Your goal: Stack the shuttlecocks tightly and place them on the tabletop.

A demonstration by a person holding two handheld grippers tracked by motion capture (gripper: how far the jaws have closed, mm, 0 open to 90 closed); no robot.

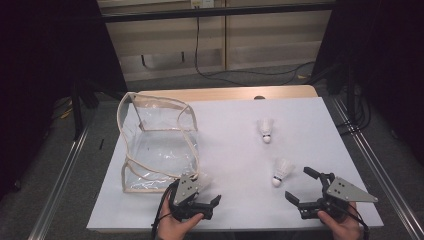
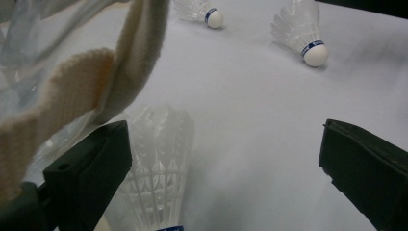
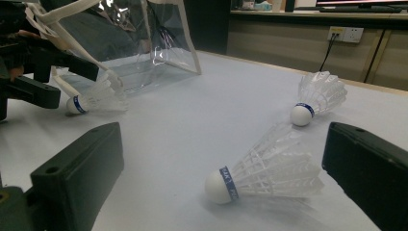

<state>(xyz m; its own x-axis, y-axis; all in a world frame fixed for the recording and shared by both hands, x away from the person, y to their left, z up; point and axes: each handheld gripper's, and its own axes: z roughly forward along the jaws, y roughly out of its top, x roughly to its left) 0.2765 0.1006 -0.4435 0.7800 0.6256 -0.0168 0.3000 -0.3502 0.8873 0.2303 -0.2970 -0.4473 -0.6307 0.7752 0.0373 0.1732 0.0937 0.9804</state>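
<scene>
Left gripper [image 1: 197, 202], jaws spread, straddles the shuttlecock [image 2: 156, 168] at lower centre beside the clear bag [image 1: 155, 145]. Right gripper [image 1: 312, 187] spread. Risk: closing may snag the bag's strap [image 2: 72, 101].

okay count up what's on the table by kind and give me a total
Shuttlecocks: 3, one by the left gripper at, one in front of the right gripper at, one farther back.
Clear bag: 1.
Total: 4.
</scene>
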